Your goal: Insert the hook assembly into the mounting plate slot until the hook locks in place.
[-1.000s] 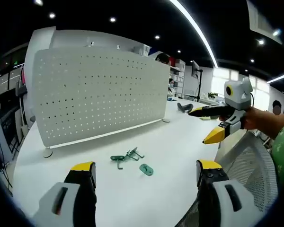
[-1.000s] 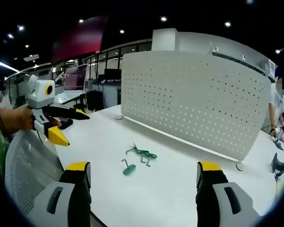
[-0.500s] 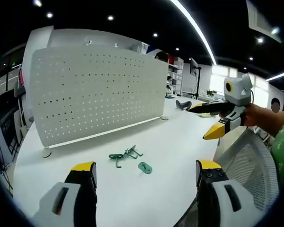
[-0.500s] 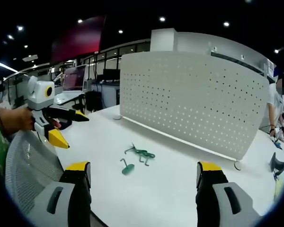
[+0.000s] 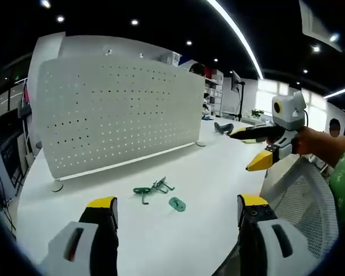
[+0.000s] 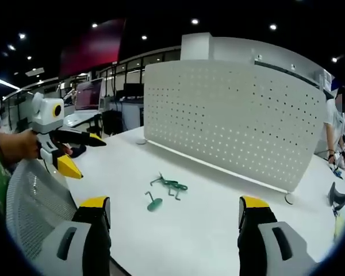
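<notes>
I hold both grippers above the white table (image 5: 207, 167), clear of the parts. The left gripper (image 5: 175, 208) has its jaws spread wide, gripping nothing; the right gripper (image 6: 175, 208) likewise. The green metal hook assembly (image 5: 152, 188) lies on the table, just beside the small green oval mounting plate (image 5: 177, 203), in front of the upright white perforated panel (image 5: 115, 112).
</notes>
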The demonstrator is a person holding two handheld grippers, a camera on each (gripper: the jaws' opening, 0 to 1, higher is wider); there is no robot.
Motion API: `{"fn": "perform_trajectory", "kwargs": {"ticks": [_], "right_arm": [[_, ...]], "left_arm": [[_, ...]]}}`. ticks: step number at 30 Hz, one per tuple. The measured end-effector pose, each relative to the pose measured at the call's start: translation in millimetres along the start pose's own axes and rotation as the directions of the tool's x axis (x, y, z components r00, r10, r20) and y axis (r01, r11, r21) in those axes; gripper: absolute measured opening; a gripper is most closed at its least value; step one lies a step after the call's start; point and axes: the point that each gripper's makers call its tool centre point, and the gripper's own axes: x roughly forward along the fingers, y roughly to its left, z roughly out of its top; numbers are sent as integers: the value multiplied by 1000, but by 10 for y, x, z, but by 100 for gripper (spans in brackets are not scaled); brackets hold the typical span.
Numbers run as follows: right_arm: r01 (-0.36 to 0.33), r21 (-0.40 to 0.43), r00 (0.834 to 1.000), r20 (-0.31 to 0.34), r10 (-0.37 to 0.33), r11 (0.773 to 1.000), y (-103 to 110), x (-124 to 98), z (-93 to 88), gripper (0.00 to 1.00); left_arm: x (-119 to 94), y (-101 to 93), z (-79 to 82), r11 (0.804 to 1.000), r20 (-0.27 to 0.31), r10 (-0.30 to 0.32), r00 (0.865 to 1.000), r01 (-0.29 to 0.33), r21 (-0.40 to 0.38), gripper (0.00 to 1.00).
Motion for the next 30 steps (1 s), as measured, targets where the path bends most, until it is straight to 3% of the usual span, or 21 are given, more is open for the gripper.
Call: {"fn": "perform_trajectory", "kwargs": {"ticks": [30], "right_arm": [[-22, 38, 1000, -20, 22, 999, -133, 142, -100, 91]], "left_arm": [[46, 11, -132, 1000, -67, 8, 998, -7, 13, 85]]}}
